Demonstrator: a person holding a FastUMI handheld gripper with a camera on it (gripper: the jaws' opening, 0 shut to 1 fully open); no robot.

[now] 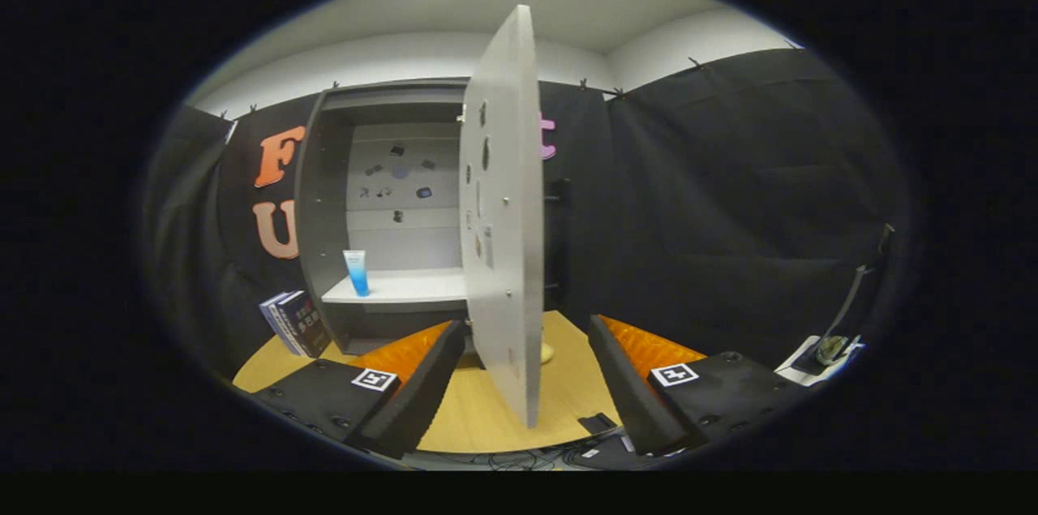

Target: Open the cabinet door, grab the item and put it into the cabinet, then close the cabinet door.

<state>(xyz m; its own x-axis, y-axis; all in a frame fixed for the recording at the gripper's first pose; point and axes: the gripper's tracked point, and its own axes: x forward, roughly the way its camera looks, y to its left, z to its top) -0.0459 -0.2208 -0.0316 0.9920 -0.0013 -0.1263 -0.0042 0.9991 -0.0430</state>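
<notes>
The grey cabinet [324, 199] stands on the wooden table with its white door [503, 215] swung wide open, edge-on toward me. A blue-and-white tube [356, 272] stands upright on the white shelf [405, 288] inside, at its left end. My gripper [527, 385] is open, and the lower part of the door sits between its two fingers without either one pressing on it. The left finger [422, 385] is near the cabinet's base, the right finger [628, 393] is on the door's outer side.
Blue books [293, 324] lean against the cabinet's left side. A black handle [557, 235] shows just past the door. Small stickers dot the cabinet's back panel. A stand with white paper [827, 353] sits at the far right. Cables lie below the table edge.
</notes>
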